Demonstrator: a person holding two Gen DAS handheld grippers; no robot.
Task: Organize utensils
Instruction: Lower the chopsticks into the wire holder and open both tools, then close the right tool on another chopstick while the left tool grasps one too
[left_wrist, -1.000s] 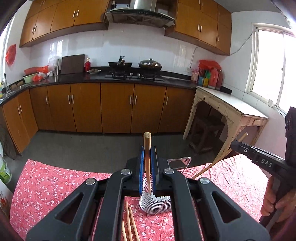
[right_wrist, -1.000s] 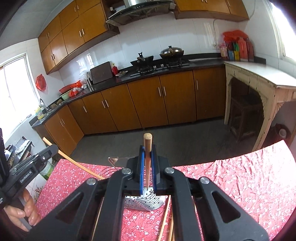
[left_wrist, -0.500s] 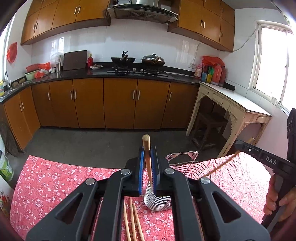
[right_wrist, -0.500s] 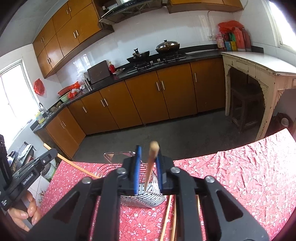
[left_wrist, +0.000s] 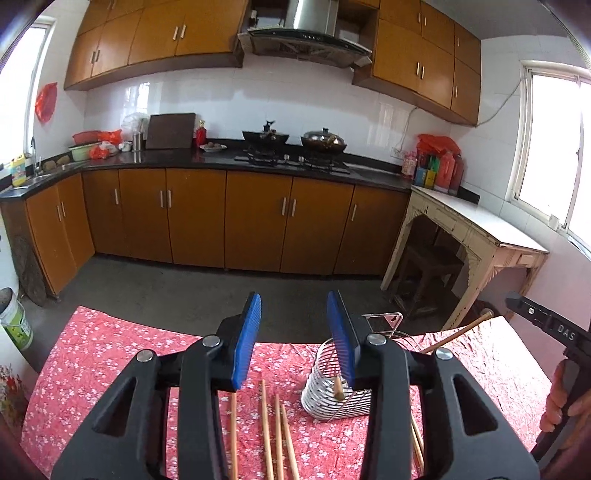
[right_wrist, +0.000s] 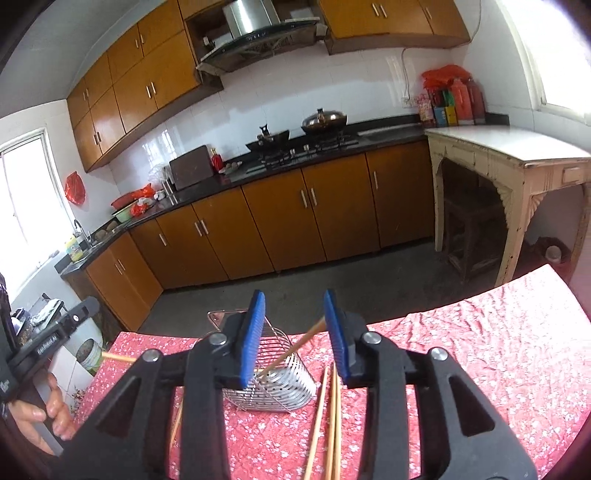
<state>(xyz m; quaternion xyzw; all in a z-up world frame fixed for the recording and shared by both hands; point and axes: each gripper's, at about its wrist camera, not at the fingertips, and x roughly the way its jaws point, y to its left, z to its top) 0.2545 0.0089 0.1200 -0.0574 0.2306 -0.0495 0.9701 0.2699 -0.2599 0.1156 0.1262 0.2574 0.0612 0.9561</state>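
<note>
Above the slatted steel holder (left_wrist: 334, 397), both hand-held grippers (left_wrist: 293, 334) (right_wrist: 293, 332) are opening, empty, wooden chopsticks (right_wrist: 291, 350) inside.

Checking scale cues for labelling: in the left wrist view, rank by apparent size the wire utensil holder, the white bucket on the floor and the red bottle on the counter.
Largest to smallest as they look:
1. wire utensil holder, nearest the camera
2. white bucket
3. red bottle, far off, so true size is unsure
</note>
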